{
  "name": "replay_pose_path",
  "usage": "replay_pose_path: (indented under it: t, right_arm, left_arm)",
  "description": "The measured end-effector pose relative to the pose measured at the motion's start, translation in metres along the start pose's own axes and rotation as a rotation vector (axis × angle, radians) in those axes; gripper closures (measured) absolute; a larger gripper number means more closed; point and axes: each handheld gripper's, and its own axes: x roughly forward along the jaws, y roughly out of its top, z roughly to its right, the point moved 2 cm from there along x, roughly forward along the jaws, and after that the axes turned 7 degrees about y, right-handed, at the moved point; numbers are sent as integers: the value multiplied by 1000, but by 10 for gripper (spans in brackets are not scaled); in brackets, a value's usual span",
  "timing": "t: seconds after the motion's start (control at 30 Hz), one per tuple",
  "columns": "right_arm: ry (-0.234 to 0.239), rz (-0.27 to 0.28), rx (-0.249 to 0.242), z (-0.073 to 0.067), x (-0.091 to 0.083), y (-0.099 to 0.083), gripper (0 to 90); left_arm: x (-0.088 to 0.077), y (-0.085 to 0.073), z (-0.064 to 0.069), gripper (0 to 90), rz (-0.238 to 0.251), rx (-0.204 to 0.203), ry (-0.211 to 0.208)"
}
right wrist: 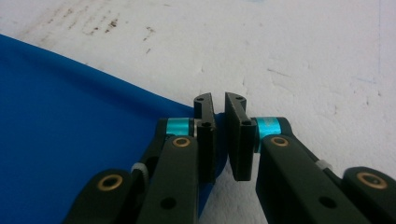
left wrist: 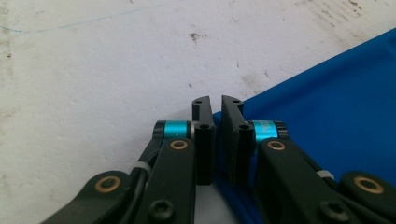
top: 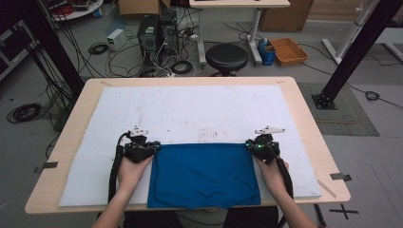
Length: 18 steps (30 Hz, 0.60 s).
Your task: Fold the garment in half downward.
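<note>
A blue cloth [top: 204, 173] lies flat on the white mat [top: 190, 109] at the near edge, its front hem hanging a little over the table's edge. My left gripper [top: 155, 147] sits at the cloth's far left corner. In the left gripper view the jaws [left wrist: 217, 100] stand almost together, with the corner of the blue cloth [left wrist: 327, 102] pinched between them. My right gripper [top: 250, 145] sits at the far right corner. In the right gripper view its jaws [right wrist: 219, 97] are likewise closed on the edge of the blue cloth [right wrist: 70, 116]. Both grippers rest low on the mat.
The stained white mat covers most of the wooden table [top: 304, 118], and its whole far half is bare. Beyond the table stand a black stool [top: 226, 57], cables, computer cases and boxes on the floor.
</note>
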Motion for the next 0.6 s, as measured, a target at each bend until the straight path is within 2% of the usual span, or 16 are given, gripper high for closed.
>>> replay_pose_path:
  t: [0.2, 0.4, 0.6]
  right_arm:
    - [-6, 32, -21, -3, -4, 3, 856]
    - [-18, 44, -34, -3, 0, 8, 860]
    - [-27, 60, -32, 1, 7, 18, 860]
  left_arm:
    - [0, 1, -1, 857, 9, 3, -5]
    - [3, 5, -6, 858, 23, -2, 0]
    - [7, 17, -14, 858, 53, 1, 27]
